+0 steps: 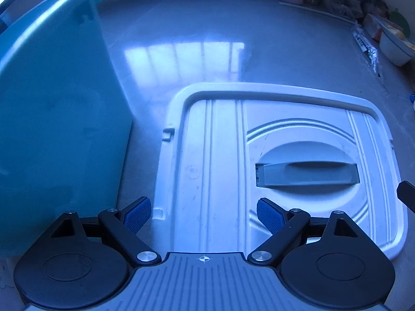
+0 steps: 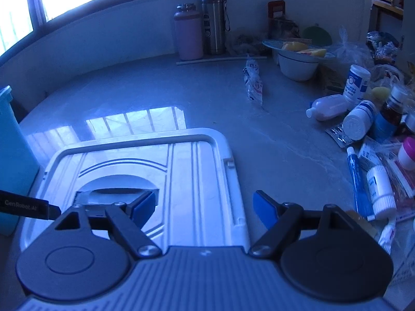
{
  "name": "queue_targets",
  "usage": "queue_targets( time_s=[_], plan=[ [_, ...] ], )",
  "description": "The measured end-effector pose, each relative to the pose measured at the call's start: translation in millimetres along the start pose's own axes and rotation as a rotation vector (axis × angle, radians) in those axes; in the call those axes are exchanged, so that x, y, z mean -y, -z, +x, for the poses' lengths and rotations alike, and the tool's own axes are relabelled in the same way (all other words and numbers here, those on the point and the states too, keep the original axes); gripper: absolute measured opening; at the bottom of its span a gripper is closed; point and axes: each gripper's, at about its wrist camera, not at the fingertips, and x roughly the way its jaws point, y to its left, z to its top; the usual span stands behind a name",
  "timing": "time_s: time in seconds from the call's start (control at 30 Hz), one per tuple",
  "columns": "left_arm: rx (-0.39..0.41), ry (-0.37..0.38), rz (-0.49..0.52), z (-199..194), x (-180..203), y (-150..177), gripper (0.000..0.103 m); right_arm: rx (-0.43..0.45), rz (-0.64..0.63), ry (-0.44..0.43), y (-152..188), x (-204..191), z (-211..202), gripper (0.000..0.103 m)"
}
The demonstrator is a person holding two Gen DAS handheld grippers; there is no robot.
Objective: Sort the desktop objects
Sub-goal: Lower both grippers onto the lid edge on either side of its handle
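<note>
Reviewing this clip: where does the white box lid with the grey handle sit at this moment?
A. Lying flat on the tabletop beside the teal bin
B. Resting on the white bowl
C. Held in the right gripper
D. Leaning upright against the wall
A: the white lid lies flat on the table, handle up, right of the teal bin; left gripper and right gripper are both open and empty.

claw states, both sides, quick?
Left claw: open, holding nothing, over the white lid.
Right claw: open, holding nothing.
</note>
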Motion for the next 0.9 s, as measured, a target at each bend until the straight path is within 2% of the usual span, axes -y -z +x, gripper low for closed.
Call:
queue_targets(
  time_s=[0.23, 0.6, 0.73, 0.8, 0.9],
  plan=[
    [-0.033, -0.016, -0.016, 13, 4, -9, 0.090, -0.050, -0.021, -0.026, -7, 7, 17, 0.082],
    [-0.055, 0.008, -0.030, 22, 5, -20, 0.091, -0.156, -0.019, -0.036, -18, 8, 48, 0.082],
    [-0.054, -0.001, -0.013, 26, 4, -20, 0.103, -0.193, -0.018, -0.033, -18, 8, 53, 0.083],
    [-0.043, 0.013, -0.016, 27, 0, -17, 0.103, -0.206, -0.017, -0.033, -17, 8, 53, 0.091],
    [-0.017, 0.021, -0.002, 26, -1, -14, 0.103, -0.225, -0.015, -0.034, -16, 8, 54, 0.093]
  ],
)
